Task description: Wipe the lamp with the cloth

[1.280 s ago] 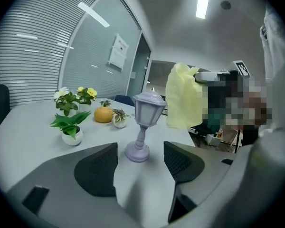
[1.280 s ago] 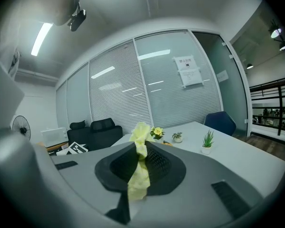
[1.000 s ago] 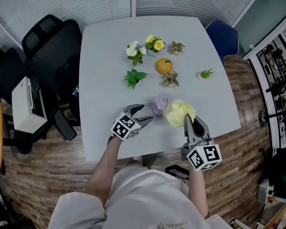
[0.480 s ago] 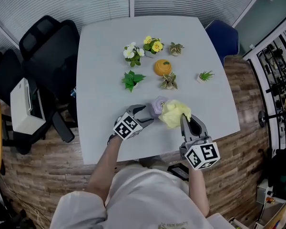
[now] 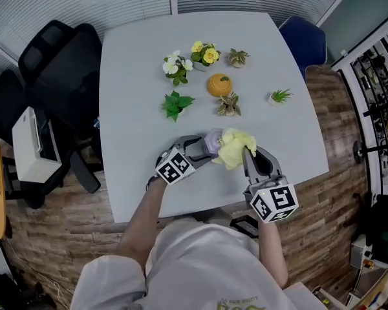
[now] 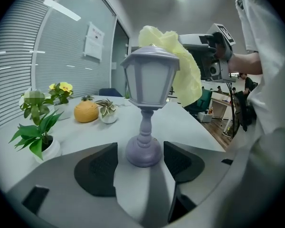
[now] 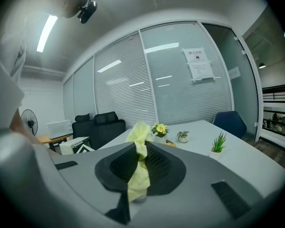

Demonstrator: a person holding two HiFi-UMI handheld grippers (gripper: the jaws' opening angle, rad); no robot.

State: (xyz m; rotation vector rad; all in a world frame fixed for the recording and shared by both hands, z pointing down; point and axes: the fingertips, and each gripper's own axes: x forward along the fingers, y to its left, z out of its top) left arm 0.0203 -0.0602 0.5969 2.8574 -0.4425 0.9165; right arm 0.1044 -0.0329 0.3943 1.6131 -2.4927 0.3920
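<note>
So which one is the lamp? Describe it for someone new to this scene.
On the grey table, look near its front edge, away from the small potted plants farther back. The lamp stands between the jaws of the left gripper: a pale purple lantern on a turned stem, yellow cloth against its top.

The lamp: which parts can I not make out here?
Head view: the cloth and the left gripper cover most of the lamp.
Left gripper view: its far side, behind its own body; cloth contact unclear.
Right gripper view: the right gripper and the cloth block nearly all of it.
</note>
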